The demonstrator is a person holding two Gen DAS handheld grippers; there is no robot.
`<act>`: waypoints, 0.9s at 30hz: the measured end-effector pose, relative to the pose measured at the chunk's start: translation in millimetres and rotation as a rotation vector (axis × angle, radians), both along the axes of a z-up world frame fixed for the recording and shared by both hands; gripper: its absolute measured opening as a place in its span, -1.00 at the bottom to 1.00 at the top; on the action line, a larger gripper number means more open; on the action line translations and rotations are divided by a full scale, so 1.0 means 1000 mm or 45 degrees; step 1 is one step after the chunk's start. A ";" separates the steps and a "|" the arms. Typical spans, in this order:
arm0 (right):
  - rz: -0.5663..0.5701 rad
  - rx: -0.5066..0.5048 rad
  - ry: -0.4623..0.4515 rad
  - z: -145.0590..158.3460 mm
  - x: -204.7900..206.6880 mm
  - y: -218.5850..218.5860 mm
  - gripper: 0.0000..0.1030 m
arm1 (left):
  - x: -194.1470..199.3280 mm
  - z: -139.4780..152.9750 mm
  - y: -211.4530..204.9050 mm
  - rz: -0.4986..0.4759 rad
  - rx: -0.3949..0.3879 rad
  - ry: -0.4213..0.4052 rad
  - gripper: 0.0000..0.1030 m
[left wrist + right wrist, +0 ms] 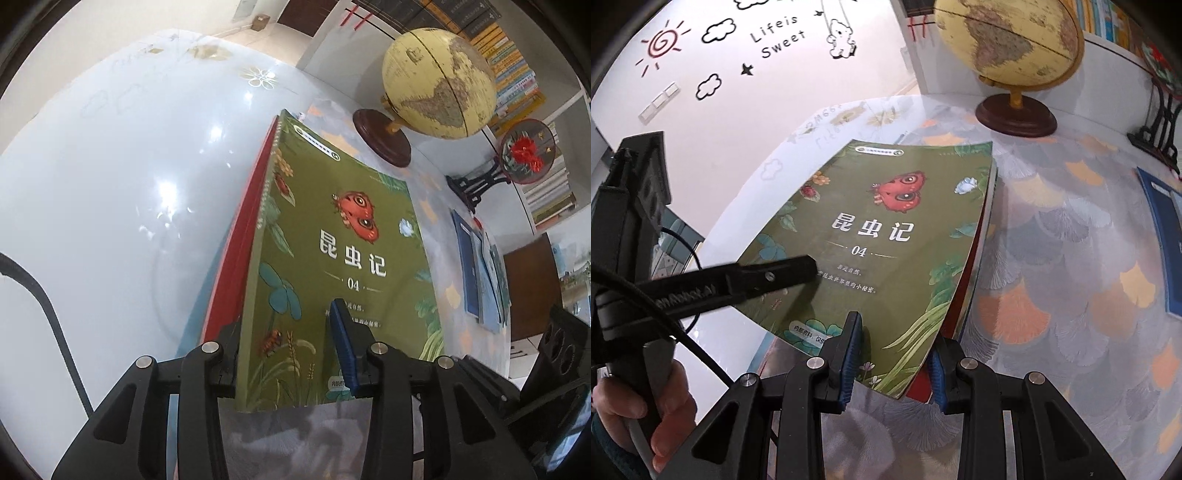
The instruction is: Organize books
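We list first the green book [886, 236], its cover bearing a red butterfly and the number 04, topmost of a small stack with a red book [236, 258] under it; the stack sits tilted, its near end raised over the table [1071, 258].

Right gripper [894, 365]: we see its blue-padded jaws clenched on the near right corner of the stack, one pad on the green cover, the other on the underside.

Left gripper [284, 350]: it straddles the near left edge of the stack; one blue finger [341, 347] lies over the green cover, the other is hidden behind the spine side. We cannot tell whether the pads press.

A hand [646, 417] holds the left gripper's handle at the near left of the right wrist view.

Edges and room: left of the stack we note bare glossy white tabletop; to the right, a broad stretch of fan-patterned cloth lies open. Far right stands a globe [439, 83] on a dark wooden base, well apart from the books. Blue books [480, 273] lie flat near the right edge, beside a round embroidered fan on a black stand [524, 155]. A bookshelf [517, 66] stands behind.
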State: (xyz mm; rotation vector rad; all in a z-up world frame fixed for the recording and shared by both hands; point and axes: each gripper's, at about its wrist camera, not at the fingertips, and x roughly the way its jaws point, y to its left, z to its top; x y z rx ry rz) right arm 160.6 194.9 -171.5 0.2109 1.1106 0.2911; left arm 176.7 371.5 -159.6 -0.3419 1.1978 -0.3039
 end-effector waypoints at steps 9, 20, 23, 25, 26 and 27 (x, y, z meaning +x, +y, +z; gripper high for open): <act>-0.030 -0.036 -0.003 -0.003 -0.003 0.006 -0.34 | 0.002 0.010 0.009 0.101 0.131 -0.086 -0.04; 0.062 -0.126 0.038 0.000 -0.022 -0.010 0.01 | -0.031 0.022 0.019 0.157 0.133 -0.111 -0.04; 0.016 -0.139 0.060 0.001 -0.044 -0.047 0.01 | -0.042 0.023 0.000 0.117 0.103 -0.101 -0.04; -0.051 -0.143 0.082 0.000 -0.062 -0.079 0.01 | -0.050 0.024 -0.020 0.089 0.085 -0.090 -0.04; -0.080 -0.141 0.089 0.000 -0.068 -0.093 0.01 | -0.055 0.025 -0.030 0.073 0.070 -0.083 -0.04; -0.113 -0.138 0.093 0.001 -0.075 -0.109 0.01 | -0.060 0.027 -0.045 0.052 0.054 -0.077 -0.04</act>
